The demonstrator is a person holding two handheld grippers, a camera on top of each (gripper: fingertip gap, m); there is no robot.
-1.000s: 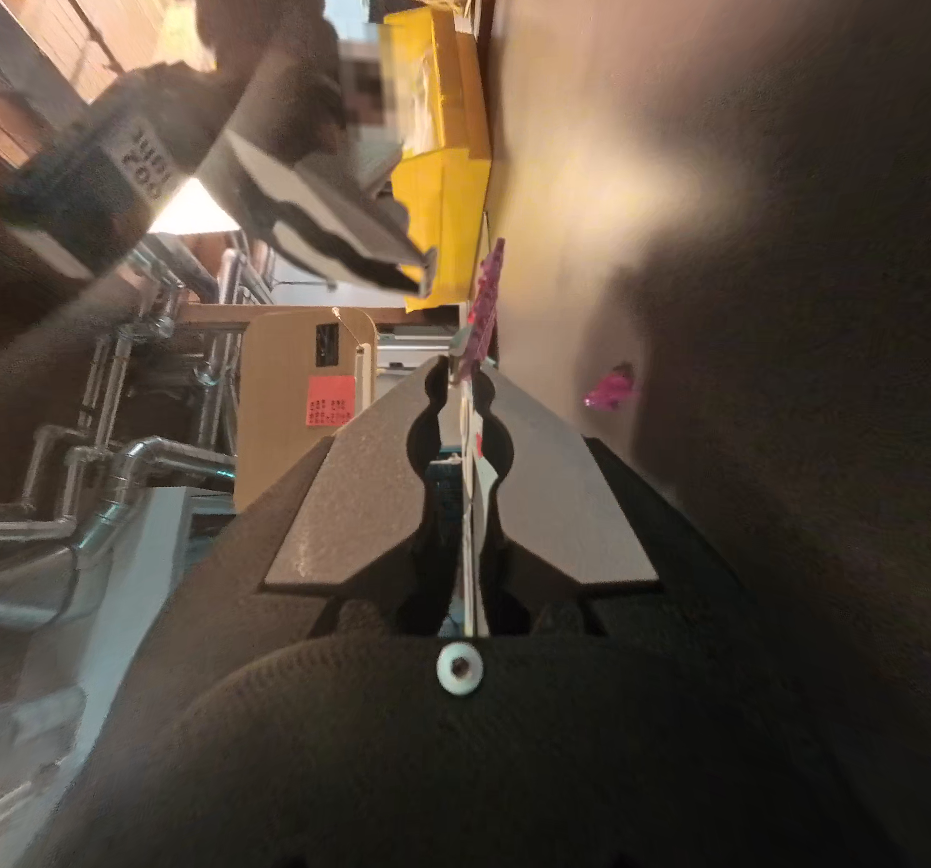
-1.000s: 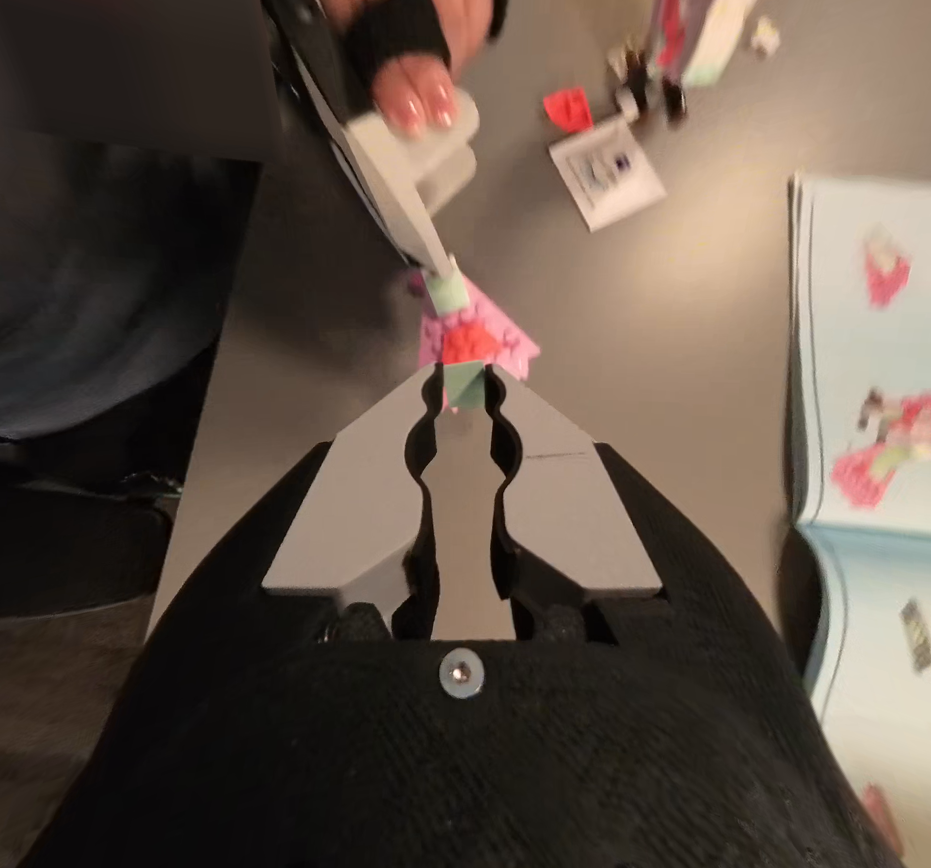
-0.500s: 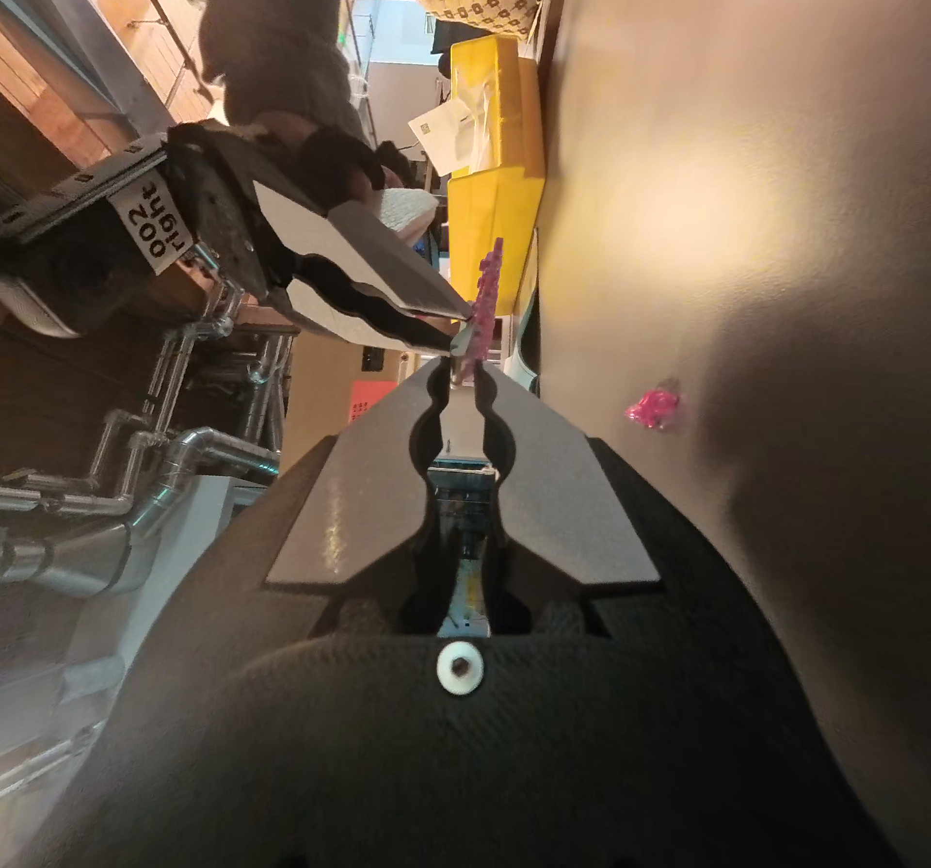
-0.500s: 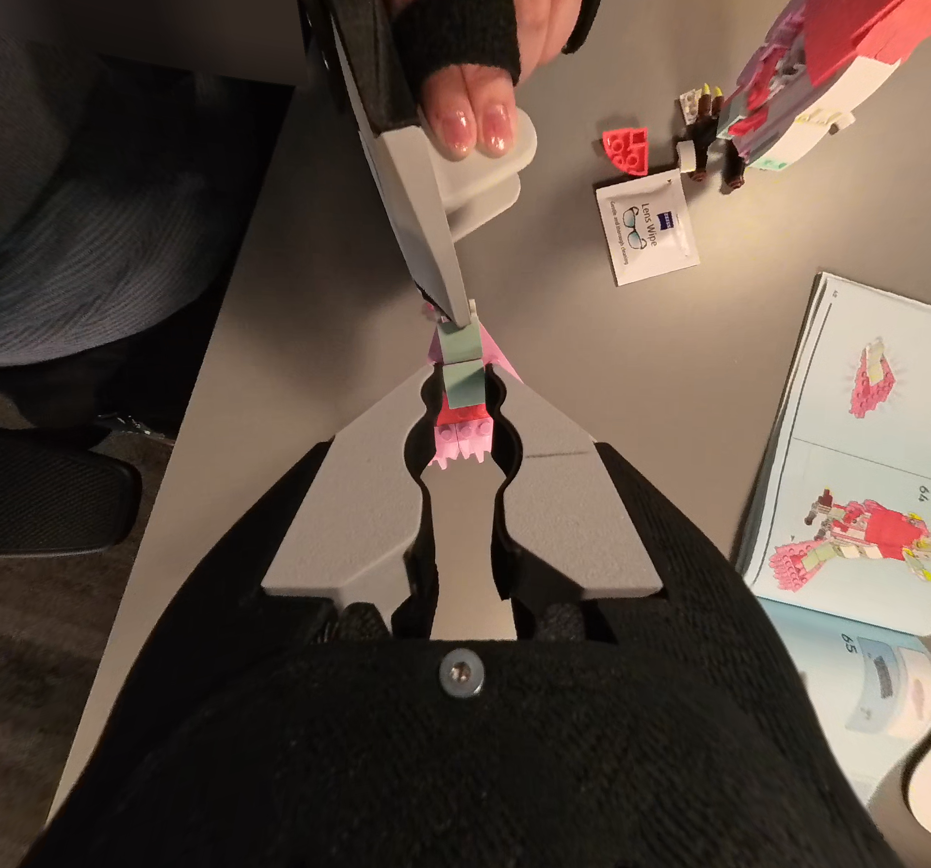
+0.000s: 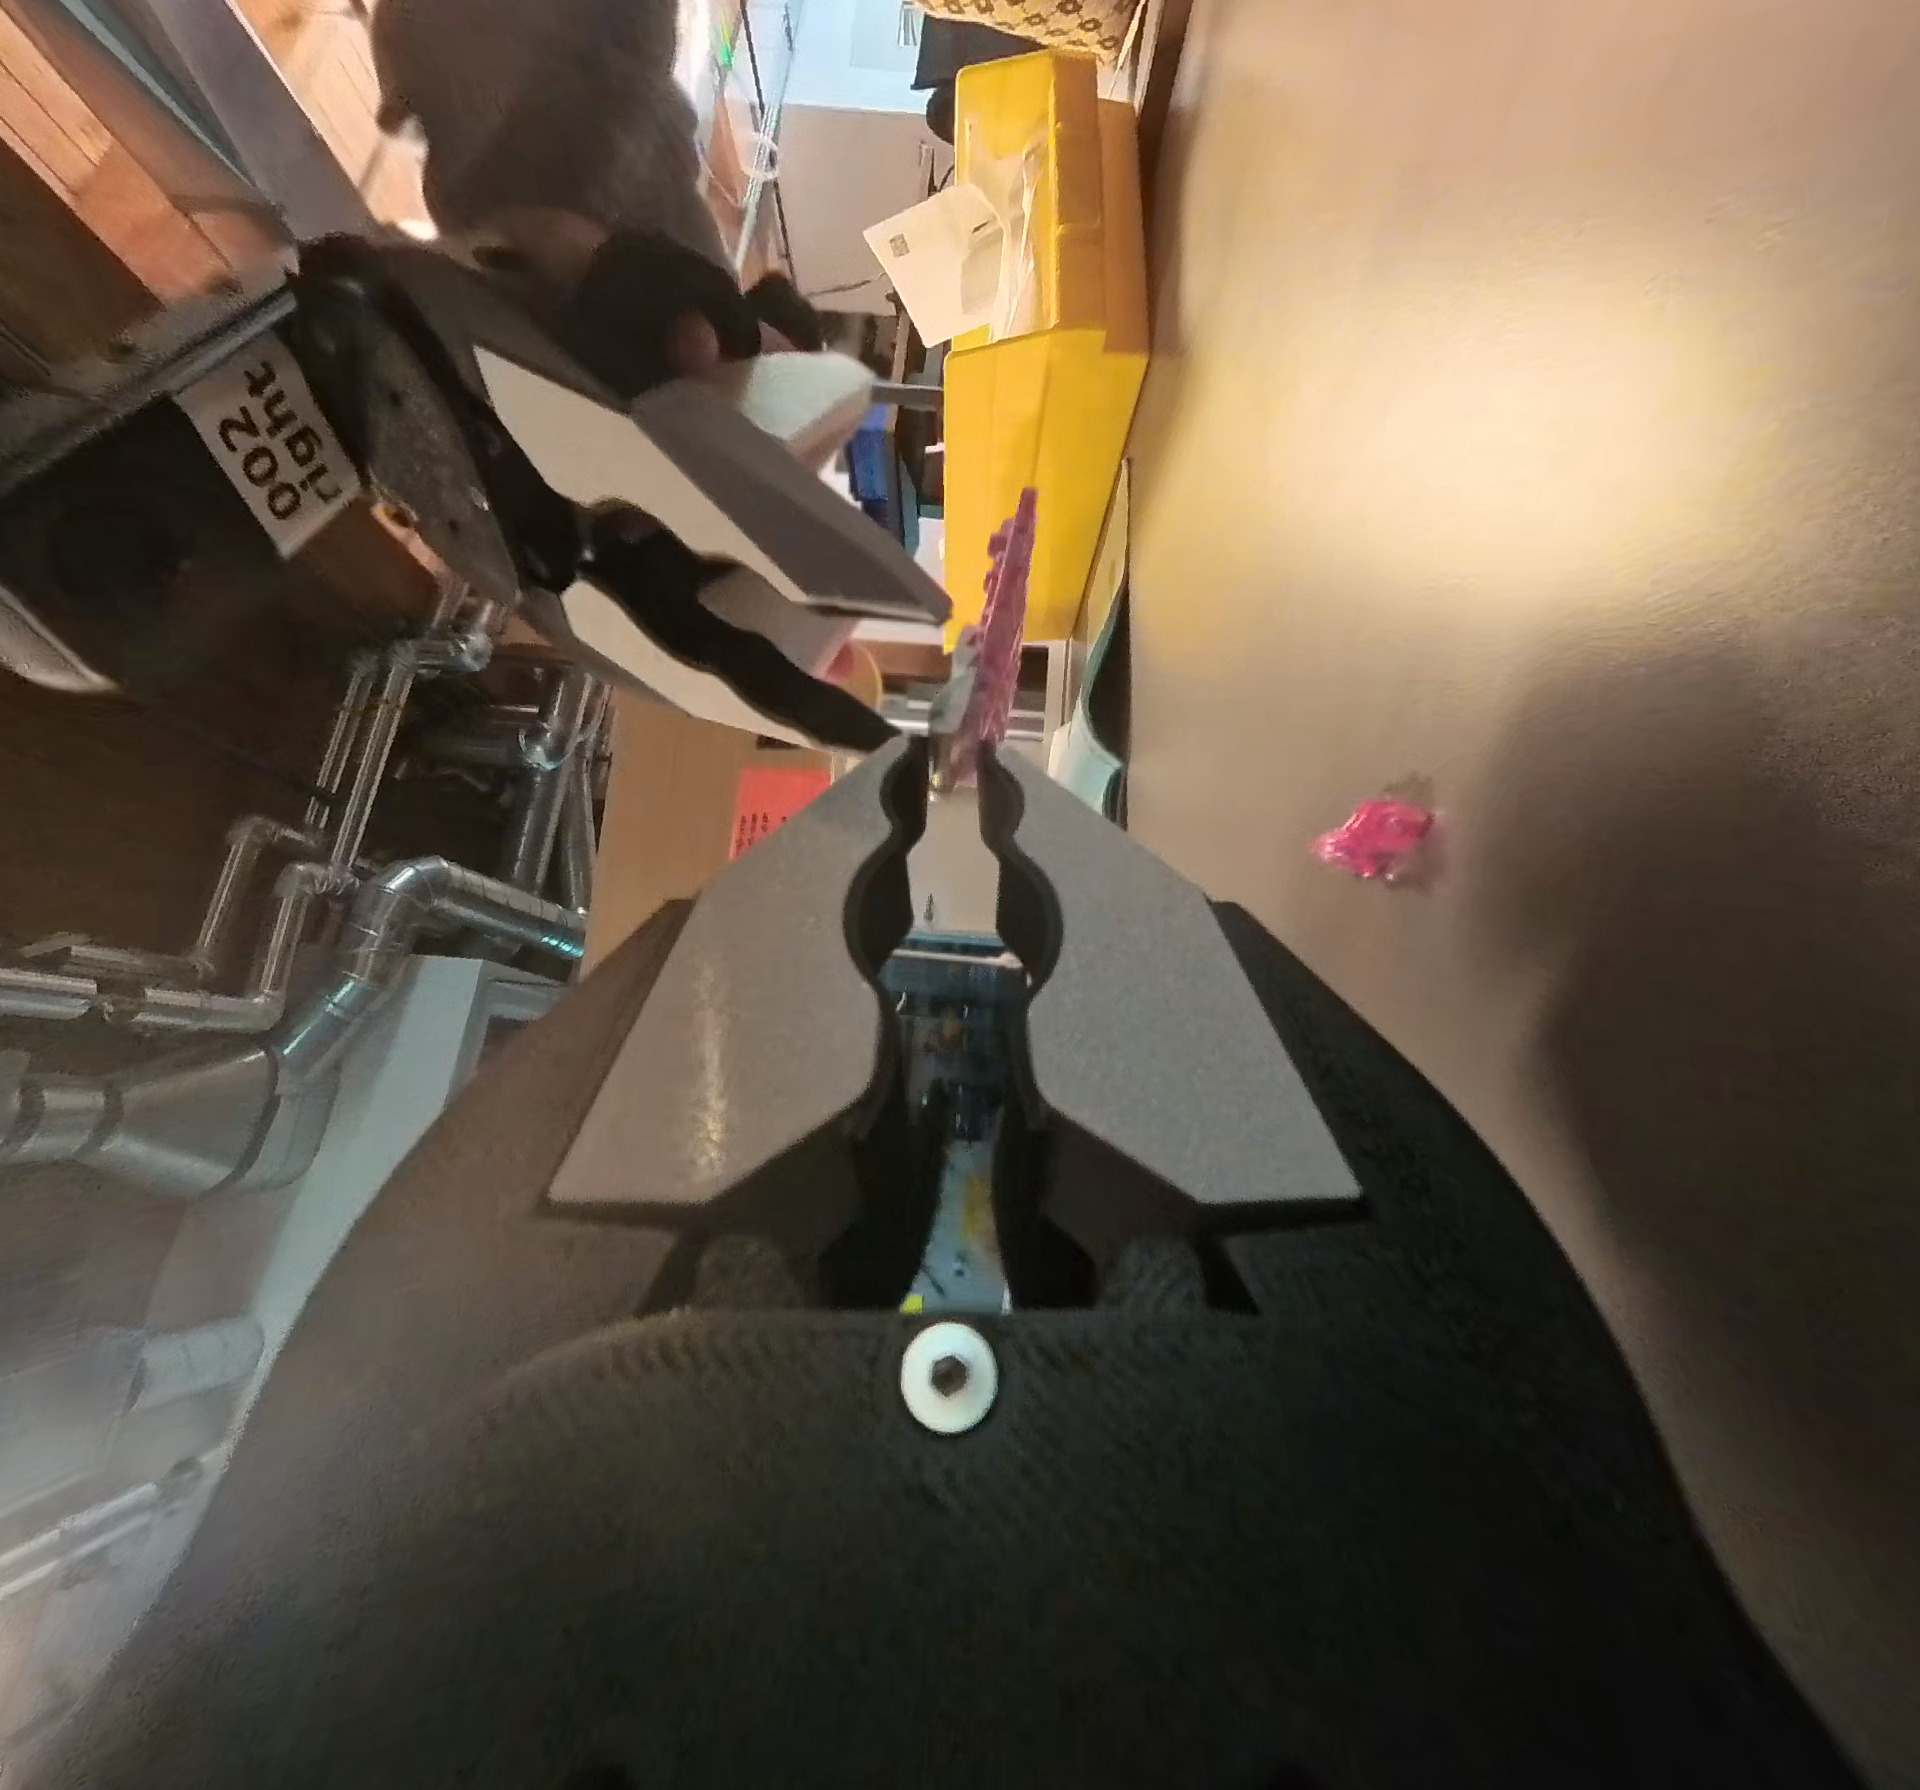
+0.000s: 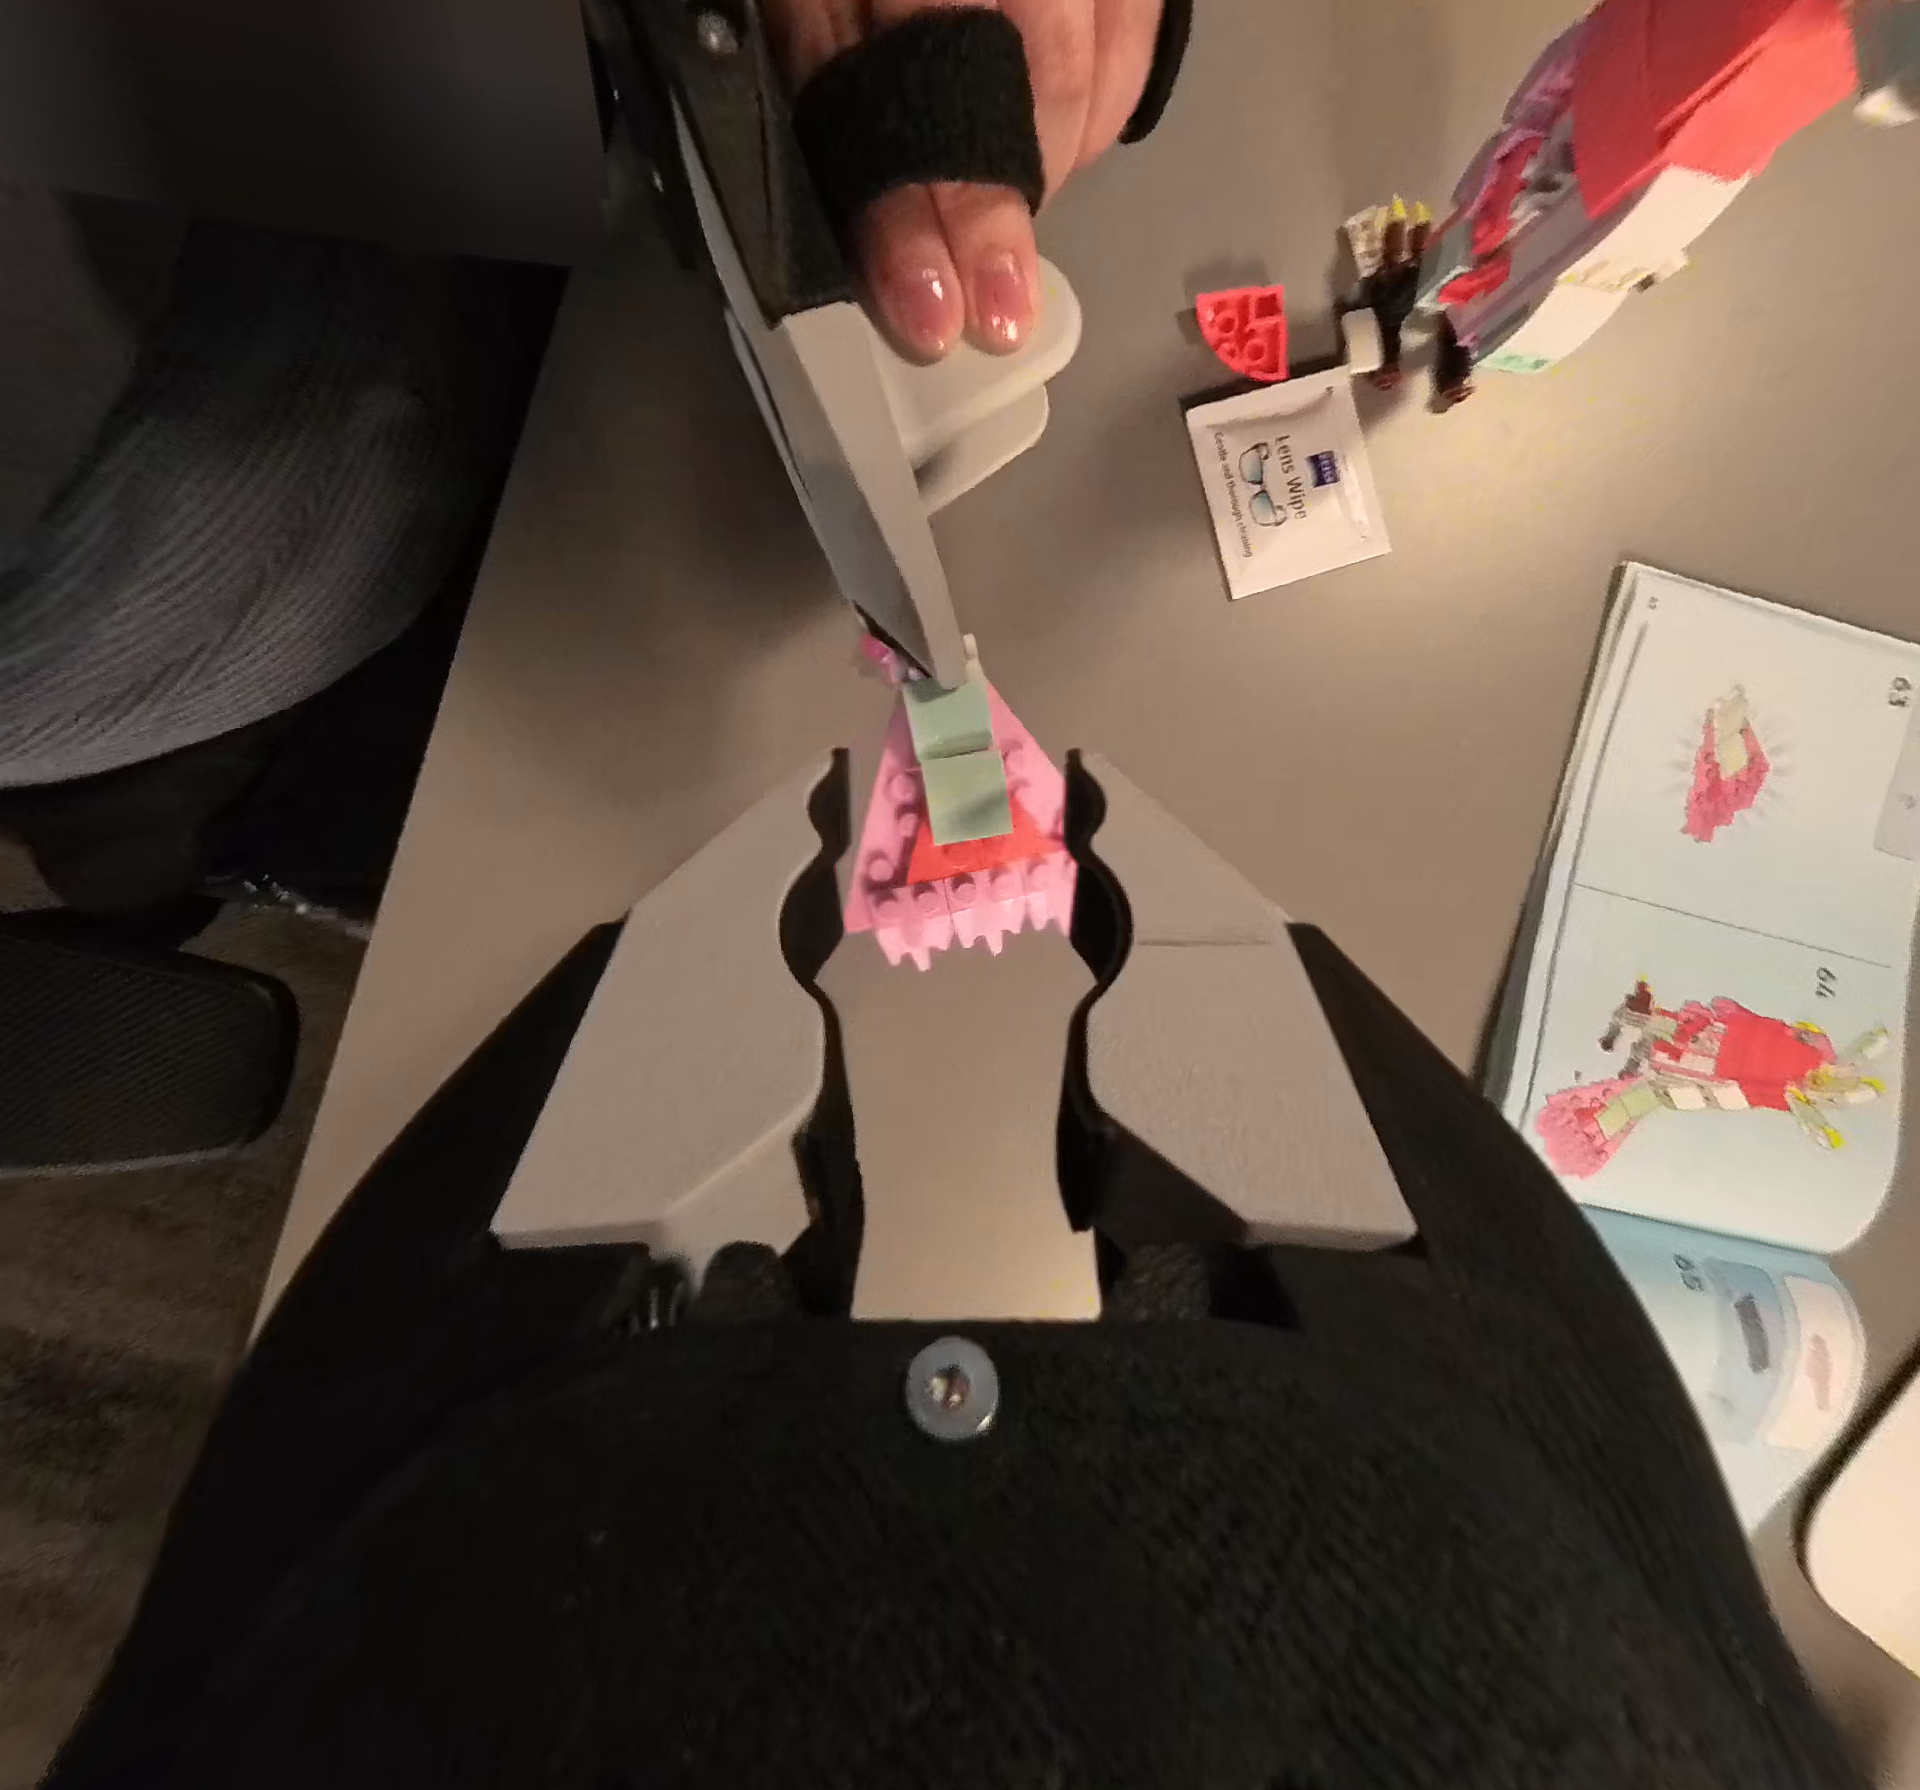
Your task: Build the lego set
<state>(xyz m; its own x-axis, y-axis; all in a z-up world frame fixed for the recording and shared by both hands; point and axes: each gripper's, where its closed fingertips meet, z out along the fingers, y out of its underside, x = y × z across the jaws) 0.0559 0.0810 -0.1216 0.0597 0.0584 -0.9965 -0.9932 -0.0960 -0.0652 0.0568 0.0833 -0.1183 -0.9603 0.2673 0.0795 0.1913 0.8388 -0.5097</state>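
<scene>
A pink wedge assembly [image 6: 904, 867] with a red plate and two pale green tiles [image 6: 961, 774] on top hangs above the table. My left gripper [image 6: 930, 665] comes in from the top of the right wrist view and is shut on the assembly's narrow end. In the left wrist view the left gripper [image 5: 951, 769] holds the assembly [image 5: 1003, 618] edge-on at its tips. My right gripper [image 6: 958, 764] is open, its fingers either side of the assembly's wide end without clamping it. It also shows in the left wrist view [image 5: 914, 670], open at the green tiles.
On the table lie a red quarter-round plate [image 6: 1242, 332], a white wipe sachet [image 6: 1283, 483], a part-built red and pink model [image 6: 1662, 130] and an open instruction booklet [image 6: 1714, 909]. A loose magenta piece [image 5: 1377, 841] lies on the table. Yellow bins [image 5: 1044, 452] stand at the far end. The tips of both grippers are at nearly the same place. Left tips and right tips are each some 15 cm from the white wipe sachet [image 6: 1283, 483].
My right gripper has opened and let go of the green tile, which stays on the assembly. The left gripper keeps its hold on the narrow end.
</scene>
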